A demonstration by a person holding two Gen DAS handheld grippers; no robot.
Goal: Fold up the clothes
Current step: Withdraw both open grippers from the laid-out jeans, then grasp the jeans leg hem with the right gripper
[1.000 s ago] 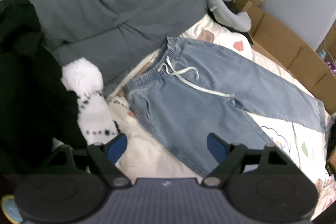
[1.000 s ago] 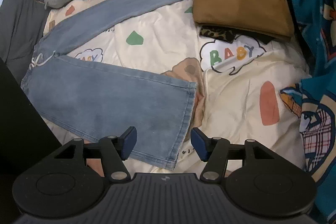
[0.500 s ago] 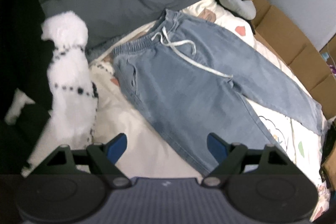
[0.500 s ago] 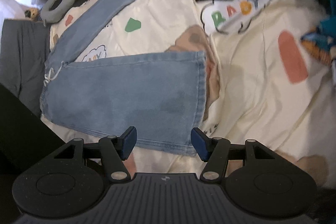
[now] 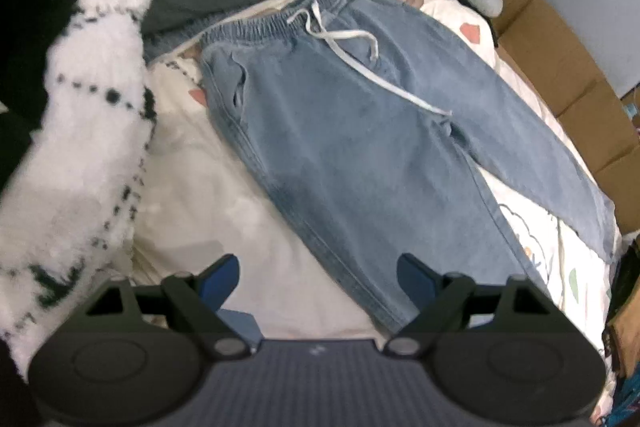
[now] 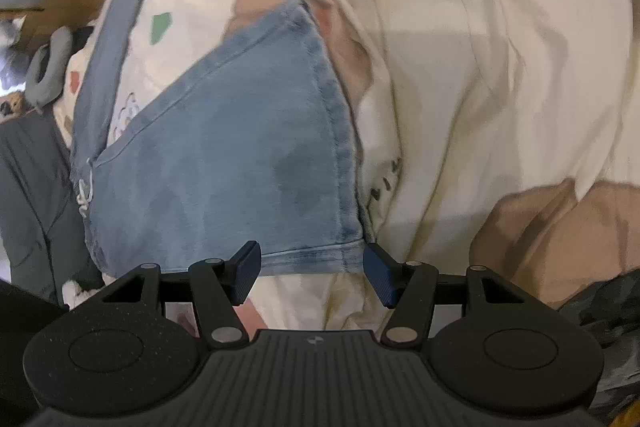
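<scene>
Jeans [image 5: 360,131] flat, waistband far-left, legs running seemingly near-right, splayed.

The left gripper [image 5: 318,277] points steeply downward, its two blue-padded fingers [image 5: 222,277] spread wide with nothing pressed between them. Its black linkage arms angle outward from the ribbed grey body at the bottom of the left wrist view. The right gripper [image 6: 312,273] also tilts downward, its jaws parted at a moderate width. Its dark blue ribbed pads [image 6: 378,273] face each other across an open gap and clamp nothing. No hand or sleeve shows in either view.
</scene>
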